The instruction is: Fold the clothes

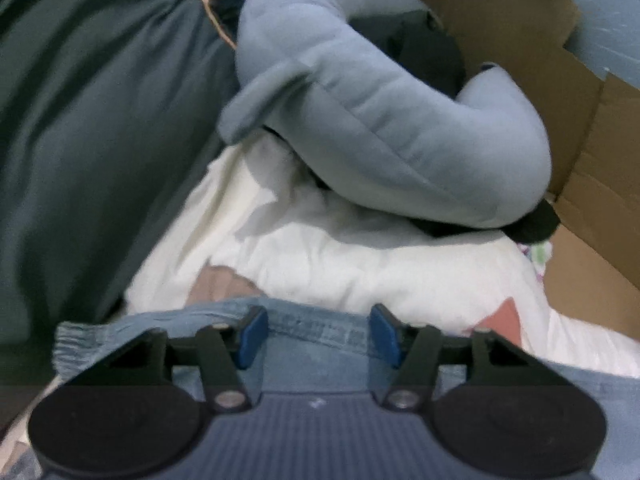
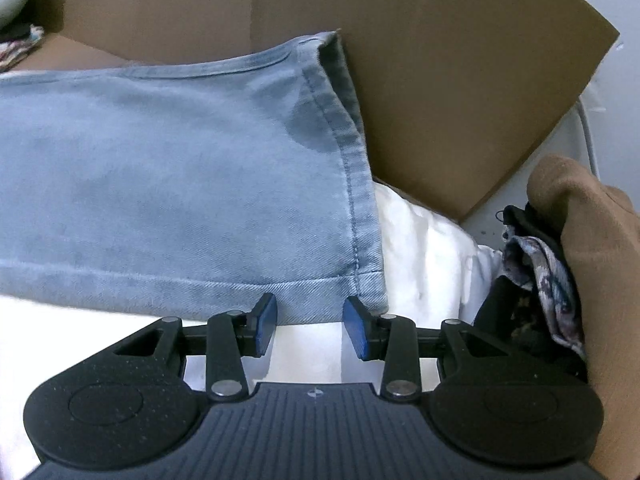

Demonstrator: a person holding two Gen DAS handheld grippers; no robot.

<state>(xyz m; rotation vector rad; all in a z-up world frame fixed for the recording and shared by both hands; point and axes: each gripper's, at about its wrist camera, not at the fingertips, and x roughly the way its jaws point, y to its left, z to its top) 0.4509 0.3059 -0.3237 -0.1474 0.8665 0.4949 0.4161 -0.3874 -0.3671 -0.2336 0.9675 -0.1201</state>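
Light blue jeans (image 2: 168, 184) lie flat on a white sheet (image 2: 424, 232), the hem of one leg at the right. My right gripper (image 2: 310, 326) is open, its blue pads at the near edge of that leg by the hem corner, with only the fabric's edge between them. In the left wrist view my left gripper (image 1: 314, 336) is open above the jeans' waistband (image 1: 320, 330), its pads on either side of the denim. Whether the fingers touch the cloth I cannot tell.
A cardboard box (image 2: 440, 80) stands behind the jeans. A light blue sweatshirt (image 1: 380, 128) and a dark green garment (image 1: 92, 140) are piled beyond the left gripper on the white bedding (image 1: 360, 272). A tan garment (image 2: 592, 264) and patterned fabric (image 2: 548, 268) lie at the right.
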